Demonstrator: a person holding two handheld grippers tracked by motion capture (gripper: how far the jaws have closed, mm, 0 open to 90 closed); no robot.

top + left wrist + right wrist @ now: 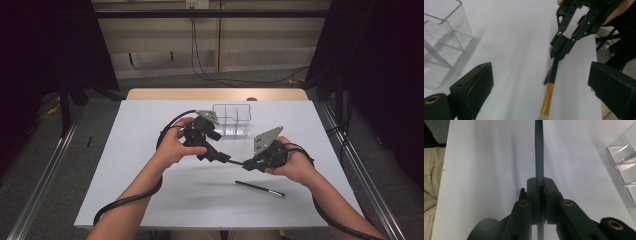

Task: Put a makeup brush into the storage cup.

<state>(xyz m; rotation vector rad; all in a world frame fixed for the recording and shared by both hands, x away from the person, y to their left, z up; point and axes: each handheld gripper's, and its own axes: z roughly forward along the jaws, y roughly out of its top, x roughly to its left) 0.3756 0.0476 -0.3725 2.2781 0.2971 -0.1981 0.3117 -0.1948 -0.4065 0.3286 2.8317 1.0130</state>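
Left gripper (541, 82) jaws stand wide, brush (551, 80) between them untouched: dark blue handle, gold ferrule, pale tip. Right gripper (541, 192) clamps its handle above the table's (150, 190) middle.

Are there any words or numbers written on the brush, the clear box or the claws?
None: no words, numbers or signs can be read. The dark-handled, gold-banded brush, the clear plastic divided box, the black left claw and the black right claw look plain.
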